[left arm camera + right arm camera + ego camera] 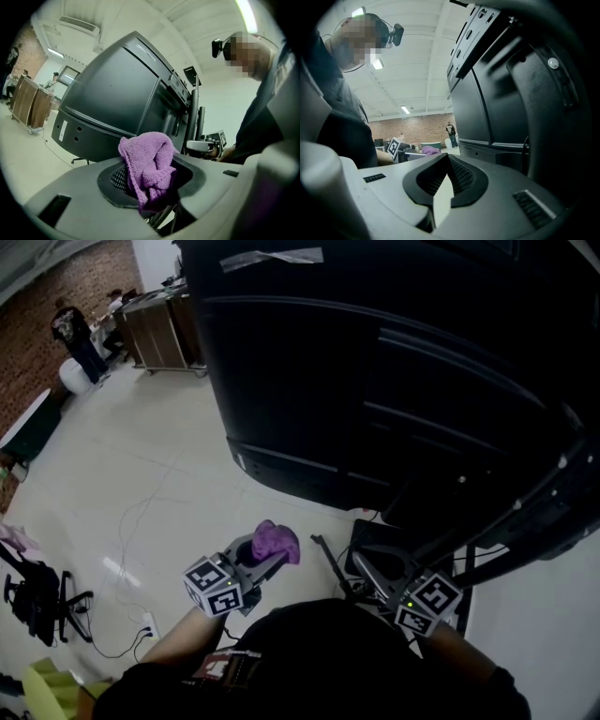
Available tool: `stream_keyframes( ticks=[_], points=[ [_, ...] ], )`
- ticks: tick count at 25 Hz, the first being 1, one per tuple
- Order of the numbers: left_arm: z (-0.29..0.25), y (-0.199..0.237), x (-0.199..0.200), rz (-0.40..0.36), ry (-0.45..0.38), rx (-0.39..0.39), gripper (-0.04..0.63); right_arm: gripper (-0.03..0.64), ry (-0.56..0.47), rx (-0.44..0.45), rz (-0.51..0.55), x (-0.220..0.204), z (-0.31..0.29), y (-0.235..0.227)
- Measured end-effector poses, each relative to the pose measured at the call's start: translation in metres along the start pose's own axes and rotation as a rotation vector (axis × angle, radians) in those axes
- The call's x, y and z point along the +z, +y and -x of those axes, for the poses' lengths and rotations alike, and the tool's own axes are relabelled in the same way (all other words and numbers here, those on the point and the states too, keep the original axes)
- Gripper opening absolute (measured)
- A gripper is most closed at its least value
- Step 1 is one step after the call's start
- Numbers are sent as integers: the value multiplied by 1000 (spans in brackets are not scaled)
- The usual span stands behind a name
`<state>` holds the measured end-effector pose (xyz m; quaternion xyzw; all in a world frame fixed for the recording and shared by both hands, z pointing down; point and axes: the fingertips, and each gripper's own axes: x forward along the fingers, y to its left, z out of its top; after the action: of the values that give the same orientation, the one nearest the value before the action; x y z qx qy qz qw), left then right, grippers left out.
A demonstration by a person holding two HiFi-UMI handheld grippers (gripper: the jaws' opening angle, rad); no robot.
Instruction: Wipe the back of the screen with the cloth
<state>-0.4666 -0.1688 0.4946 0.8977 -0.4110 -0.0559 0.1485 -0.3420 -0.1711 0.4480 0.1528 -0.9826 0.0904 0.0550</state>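
Note:
The screen's black back [375, 362] fills the upper head view, tilted on its stand. A crumpled purple cloth [277, 540] sits in my left gripper [267, 559], which is shut on it below the screen's lower edge and apart from it. In the left gripper view the cloth [149, 166] bulges up between the jaws, with the screen's back [117, 103] beyond it. My right gripper [370, 576] is low beside the stand. In its own view my right gripper [446, 161] is shut on nothing, and the screen [483, 108] rises close on the right.
The stand's black frame and base [525, 512] run down at the right by my right gripper. Thin cables [141, 521] and a power strip [148, 622] lie on the pale floor at left. A black chair [37, 596] stands at far left, a wooden cabinet [164, 329] and a person [75, 334] at the back.

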Motion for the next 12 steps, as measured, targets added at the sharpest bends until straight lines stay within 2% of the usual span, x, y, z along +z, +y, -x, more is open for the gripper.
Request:
stream_keyframes(
  ticks=[12],
  points=[
    [-3,-5,0,-14,2,-17,163,8,-1,-23,-2,-2,7,-2]
  ],
)
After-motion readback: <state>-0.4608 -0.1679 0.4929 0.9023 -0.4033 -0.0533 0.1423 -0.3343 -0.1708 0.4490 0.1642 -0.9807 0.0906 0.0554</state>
